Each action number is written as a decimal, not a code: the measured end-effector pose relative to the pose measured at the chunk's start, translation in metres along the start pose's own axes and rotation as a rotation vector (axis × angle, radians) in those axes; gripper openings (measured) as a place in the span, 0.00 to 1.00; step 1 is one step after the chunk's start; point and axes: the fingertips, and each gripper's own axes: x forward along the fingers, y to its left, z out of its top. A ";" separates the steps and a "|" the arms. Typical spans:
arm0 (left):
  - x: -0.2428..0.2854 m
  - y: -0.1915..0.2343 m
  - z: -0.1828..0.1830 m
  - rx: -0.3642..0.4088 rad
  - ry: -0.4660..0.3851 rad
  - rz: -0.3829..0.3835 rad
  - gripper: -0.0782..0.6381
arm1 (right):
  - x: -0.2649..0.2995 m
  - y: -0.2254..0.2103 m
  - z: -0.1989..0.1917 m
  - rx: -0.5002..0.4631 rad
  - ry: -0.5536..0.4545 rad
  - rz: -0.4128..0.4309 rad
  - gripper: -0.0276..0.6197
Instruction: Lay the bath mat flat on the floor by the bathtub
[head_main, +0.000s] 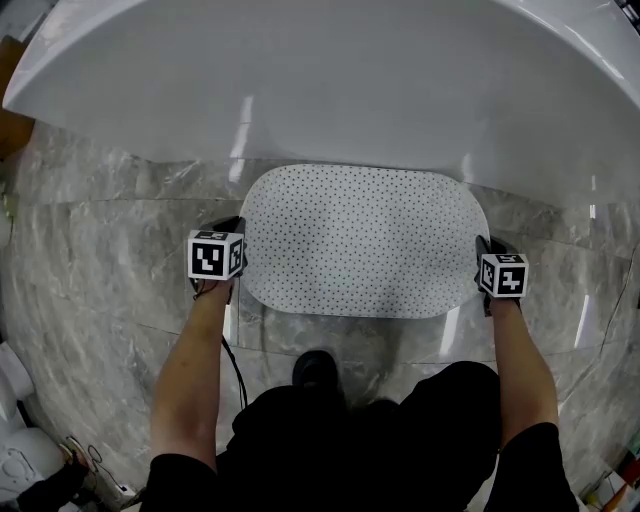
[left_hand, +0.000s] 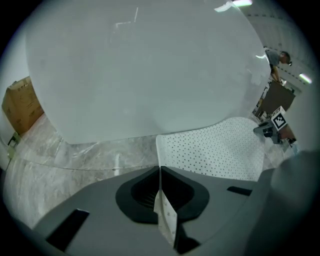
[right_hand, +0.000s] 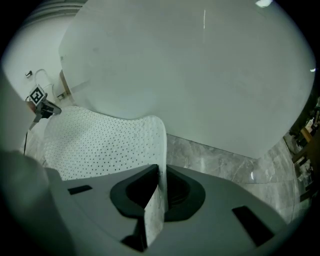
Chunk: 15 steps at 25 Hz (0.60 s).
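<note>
The white perforated bath mat (head_main: 365, 240) is spread over the grey marble floor (head_main: 100, 250), its far edge close under the white bathtub (head_main: 330, 80). My left gripper (head_main: 243, 236) is at the mat's left edge. In the left gripper view the left gripper (left_hand: 160, 172) has its jaws shut on a raised strip of the bath mat (left_hand: 215, 150). My right gripper (head_main: 483, 252) is at the right edge. The right gripper view shows the right gripper (right_hand: 159, 172) pinching the edge of the bath mat (right_hand: 100, 145), which curls up between the jaws.
The tub wall (left_hand: 140, 75) curves over the floor just beyond the mat. A cardboard box (left_hand: 20, 107) stands far left. A black shoe (head_main: 318, 368) rests near the mat's front edge. White items (head_main: 20, 450) lie at the lower left, and a cable (head_main: 238, 375) hangs by the left arm.
</note>
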 end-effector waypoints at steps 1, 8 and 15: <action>0.001 0.003 0.005 -0.008 -0.005 0.001 0.13 | 0.002 -0.001 -0.002 -0.001 0.005 -0.003 0.10; 0.012 0.011 0.003 0.016 0.045 -0.006 0.13 | 0.007 -0.006 -0.015 -0.041 0.056 -0.017 0.13; 0.019 0.009 0.007 0.058 0.025 0.005 0.14 | 0.006 -0.018 -0.037 -0.024 0.108 -0.036 0.15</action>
